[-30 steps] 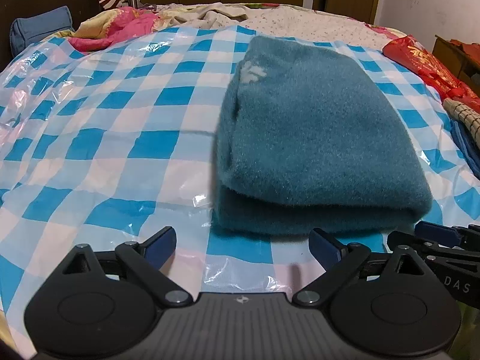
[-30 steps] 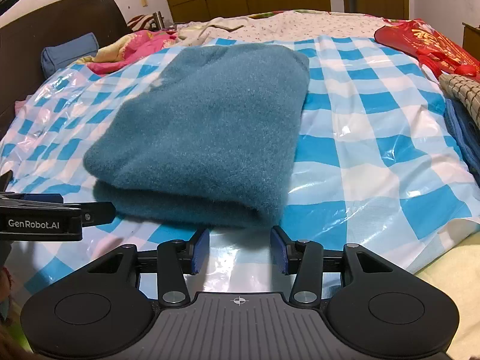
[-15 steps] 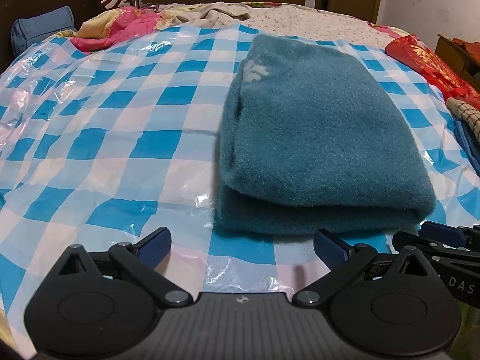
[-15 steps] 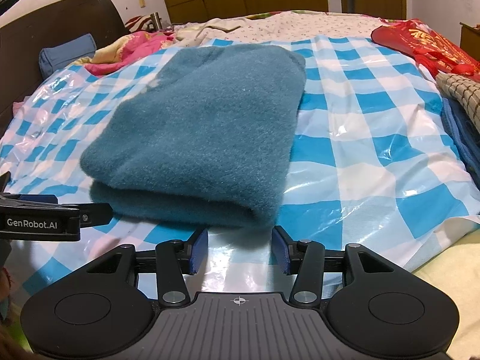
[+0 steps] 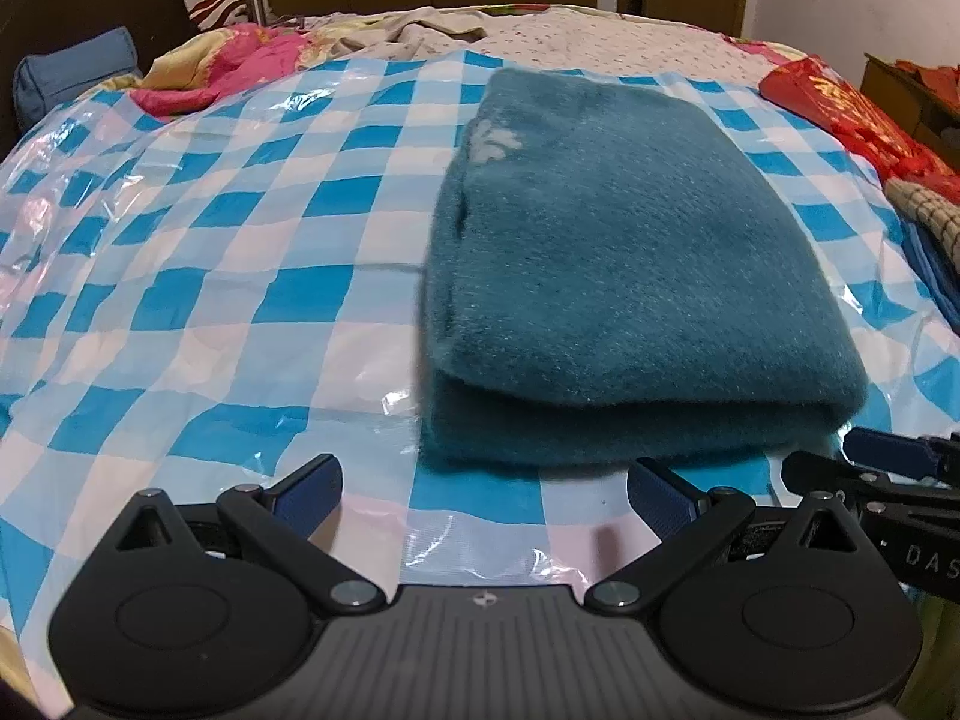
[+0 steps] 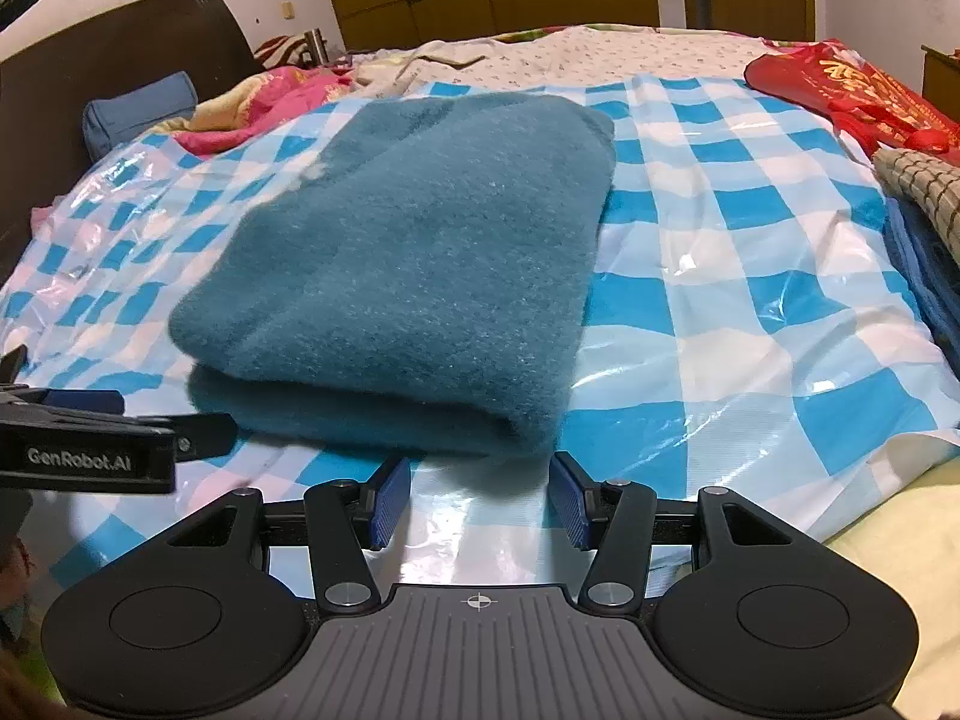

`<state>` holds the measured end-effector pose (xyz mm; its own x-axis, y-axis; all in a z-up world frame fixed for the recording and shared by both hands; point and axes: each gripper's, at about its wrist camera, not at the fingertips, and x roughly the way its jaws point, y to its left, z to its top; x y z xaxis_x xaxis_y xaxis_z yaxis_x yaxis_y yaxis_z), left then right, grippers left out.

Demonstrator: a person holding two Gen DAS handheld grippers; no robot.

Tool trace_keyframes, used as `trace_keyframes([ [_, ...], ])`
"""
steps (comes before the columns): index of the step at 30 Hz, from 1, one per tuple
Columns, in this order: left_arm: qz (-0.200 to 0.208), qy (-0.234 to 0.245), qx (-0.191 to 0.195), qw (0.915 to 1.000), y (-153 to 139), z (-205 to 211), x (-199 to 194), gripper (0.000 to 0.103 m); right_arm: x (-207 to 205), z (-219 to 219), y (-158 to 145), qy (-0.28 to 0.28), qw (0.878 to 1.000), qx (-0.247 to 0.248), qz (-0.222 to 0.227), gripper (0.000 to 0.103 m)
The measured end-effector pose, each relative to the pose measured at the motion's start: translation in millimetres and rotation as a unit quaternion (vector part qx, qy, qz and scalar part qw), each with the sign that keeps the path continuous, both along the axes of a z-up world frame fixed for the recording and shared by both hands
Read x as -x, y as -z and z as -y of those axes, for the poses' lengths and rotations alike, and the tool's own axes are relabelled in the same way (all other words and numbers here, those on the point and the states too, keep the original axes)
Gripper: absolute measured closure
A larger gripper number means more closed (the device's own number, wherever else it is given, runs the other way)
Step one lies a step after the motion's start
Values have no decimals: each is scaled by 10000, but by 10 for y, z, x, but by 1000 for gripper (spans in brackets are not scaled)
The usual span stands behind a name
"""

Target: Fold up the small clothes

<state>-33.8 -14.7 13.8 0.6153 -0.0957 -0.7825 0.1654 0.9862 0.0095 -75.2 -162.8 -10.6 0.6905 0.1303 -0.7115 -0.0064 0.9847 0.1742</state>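
Note:
A teal fleece garment [image 5: 624, 276] lies folded in a thick rectangle on the blue-and-white checked plastic sheet [image 5: 240, 276] over the bed; it also shows in the right wrist view [image 6: 420, 276]. My left gripper [image 5: 483, 495] is open wide and empty, just short of the fold's near left edge. My right gripper [image 6: 477, 507] is open and empty, just short of the fold's near right corner. Each gripper shows at the edge of the other's view, the right one [image 5: 888, 468] and the left one [image 6: 90, 438].
Pink and floral bedding [image 5: 228, 66] and a blue pillow [image 5: 72, 78] lie at the far left by the dark headboard. A red bag [image 6: 852, 96], a checked cloth [image 6: 924, 186] and blue cloth [image 6: 924, 264] lie at the right. Wooden cupboards stand behind.
Both grippers have drawn slightly back from the folded garment. The right gripper's jaws have opened a little wider. The garment has not moved.

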Motion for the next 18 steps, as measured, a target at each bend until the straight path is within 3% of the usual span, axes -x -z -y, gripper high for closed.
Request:
trace_keyframes([
  [8,96,178,-251,9995,1,94,34,0,29,-5,-29,-21,9999,-122,117,51],
  [18,107,224,-294,9993,-3,110,43,0,57,-61,-28,-151,9997,-129,116,51],
])
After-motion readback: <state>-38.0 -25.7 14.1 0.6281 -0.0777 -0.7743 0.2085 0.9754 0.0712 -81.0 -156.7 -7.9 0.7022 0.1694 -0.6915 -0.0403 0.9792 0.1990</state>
